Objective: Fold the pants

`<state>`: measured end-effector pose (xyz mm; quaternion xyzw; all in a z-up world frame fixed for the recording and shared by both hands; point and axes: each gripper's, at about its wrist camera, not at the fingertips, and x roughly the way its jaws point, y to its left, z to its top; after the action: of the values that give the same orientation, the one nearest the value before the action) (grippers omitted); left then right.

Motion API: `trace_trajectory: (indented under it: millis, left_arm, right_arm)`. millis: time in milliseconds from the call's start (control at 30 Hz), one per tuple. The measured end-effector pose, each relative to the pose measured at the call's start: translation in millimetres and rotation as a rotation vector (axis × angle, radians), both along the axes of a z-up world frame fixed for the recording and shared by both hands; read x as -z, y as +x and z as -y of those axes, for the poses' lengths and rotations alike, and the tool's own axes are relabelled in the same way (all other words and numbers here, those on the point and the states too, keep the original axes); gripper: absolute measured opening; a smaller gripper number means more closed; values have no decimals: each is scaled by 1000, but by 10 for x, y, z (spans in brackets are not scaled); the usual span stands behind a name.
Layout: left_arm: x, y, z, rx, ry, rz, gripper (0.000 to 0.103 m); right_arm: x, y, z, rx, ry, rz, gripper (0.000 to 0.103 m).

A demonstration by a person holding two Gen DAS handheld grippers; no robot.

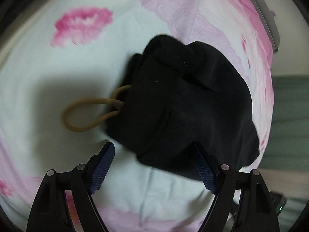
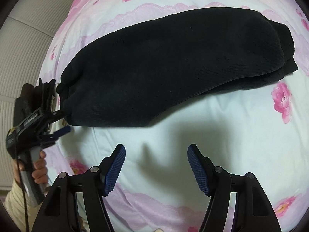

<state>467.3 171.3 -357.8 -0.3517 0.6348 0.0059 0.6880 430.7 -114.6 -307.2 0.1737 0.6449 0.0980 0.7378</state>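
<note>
Black pants (image 2: 158, 65) lie folded lengthwise on a floral bed sheet (image 2: 222, 116), waist end at the left. In the left wrist view the waist end (image 1: 183, 104) is bunched, with a tan drawstring loop (image 1: 83, 116) hanging out to the left. My left gripper (image 1: 154, 150) is open, its jaws on either side of the near edge of the waist; it also shows in the right wrist view (image 2: 59, 123) at the pants' left end. My right gripper (image 2: 156, 154) is open and empty over bare sheet, short of the pants.
The bed's edge runs along the left in the right wrist view, with a white ribbed panel (image 2: 25, 44) beyond it. A green surface (image 1: 289, 116) lies past the bed's right edge in the left wrist view.
</note>
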Motion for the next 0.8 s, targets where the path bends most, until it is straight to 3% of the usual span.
trace_trajectory:
  millis: [33,67,167,233,367,467,600,700,800]
  left_arm:
    - [40,32,21,-14,4,-8,80]
    - [54,64,45,-22,12,-16,65]
    - [-119,143,73,-38,55,-2,42]
    - [-338,197,69,-51,67,38,37]
    - [-716,378,104,-46,66,113,35]
    - [-825,511,147,-19,96,138,35]
    - [-821,639,117,-23,102,127,35]
    - [-826,605,105,-16,117,137,35]
    - [-771,565,95,-12,126,134,35]
  right_arm:
    - [-5,6,8,0,4,-2,67]
    - [-5,17,13,-4,13,-3,67]
    - [24,52,-6,-23,23,-6,67]
    - [53,84,-32,-40,32,-14,67]
    - [-14,163,-75,-43,99,17,67]
    - [-115,261,-99,-54,162,70,67]
    - [-133,462,-130,-40,215,100,67]
    - [-93,551,-144,-46,203,99,67]
    - [-154,617,-206,-79,155,156,67]
